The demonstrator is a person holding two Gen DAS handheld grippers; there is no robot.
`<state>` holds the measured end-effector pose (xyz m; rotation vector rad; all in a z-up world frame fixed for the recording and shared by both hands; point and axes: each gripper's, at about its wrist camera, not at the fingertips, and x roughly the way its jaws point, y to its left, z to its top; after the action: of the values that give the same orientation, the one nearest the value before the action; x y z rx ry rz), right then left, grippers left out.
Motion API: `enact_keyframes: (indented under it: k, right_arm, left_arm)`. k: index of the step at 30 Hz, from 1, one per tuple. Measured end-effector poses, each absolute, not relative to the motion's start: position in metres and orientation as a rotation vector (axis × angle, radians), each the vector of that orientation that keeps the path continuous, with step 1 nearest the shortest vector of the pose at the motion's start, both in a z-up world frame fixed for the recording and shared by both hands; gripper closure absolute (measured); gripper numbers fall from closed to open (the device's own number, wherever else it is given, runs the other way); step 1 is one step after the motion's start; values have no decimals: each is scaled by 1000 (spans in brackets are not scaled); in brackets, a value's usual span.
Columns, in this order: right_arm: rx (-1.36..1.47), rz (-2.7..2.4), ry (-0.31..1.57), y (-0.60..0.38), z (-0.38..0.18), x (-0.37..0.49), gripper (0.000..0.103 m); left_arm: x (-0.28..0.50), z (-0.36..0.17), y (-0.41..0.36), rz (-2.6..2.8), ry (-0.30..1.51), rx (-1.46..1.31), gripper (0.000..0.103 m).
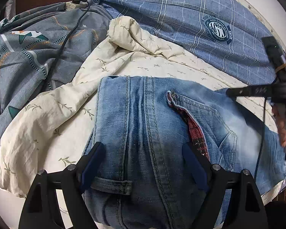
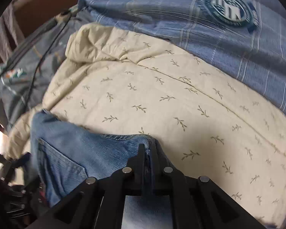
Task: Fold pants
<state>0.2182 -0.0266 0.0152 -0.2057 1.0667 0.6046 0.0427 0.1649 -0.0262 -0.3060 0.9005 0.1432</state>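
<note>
Blue denim pants (image 1: 146,126) lie folded on a cream leaf-print sheet (image 1: 53,112), with a red-lined pocket (image 1: 195,131) and a belt loop (image 1: 112,185) showing. My left gripper (image 1: 143,148) is open, its fingers straddling the waist part of the pants. My right gripper (image 2: 147,148) is shut on an edge of the pants (image 2: 97,148), pinching a fold of denim. It also shows at the right in the left wrist view (image 1: 228,92), held by a hand.
A blue plaid pillow (image 1: 190,19) with a round emblem lies behind the pants. A grey patterned quilt (image 1: 28,57) lies at the left, with a black cable (image 1: 66,38) and a power strip (image 1: 76,4) on it. The cream sheet (image 2: 162,105) spreads under everything.
</note>
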Motion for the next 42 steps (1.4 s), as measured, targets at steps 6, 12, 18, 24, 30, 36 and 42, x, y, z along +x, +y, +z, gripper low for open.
enact_keyframes:
  k: [6,12,18,24,30,36,42]
  right_arm:
    - [-95,593,1016,-53,37,221,24]
    - [-122,639,1084,-30,17,219,39]
    - [-277,588,1103,-11,0,215,99]
    - [-348,517,1041,-5,0,214,101]
    - [-295,517,1066,-11,-8,220,100]
    - [-142,526,1054,-34,8,217,74]
    - [61,451,896,-108,51,161,32]
  left_arm:
    - [42,-27,163,144,899,-295,18]
    - [42,-26,161,147,895,-278,18]
    - [43,-27,162,143,896,-270,18]
    - [44,-28,160,147,895,-256,18]
    - [44,-28,159,151,893,-251,18]
    - [44,-28,160,153,894,-256,17]
    - [44,-27,158,170,892,-256,17]
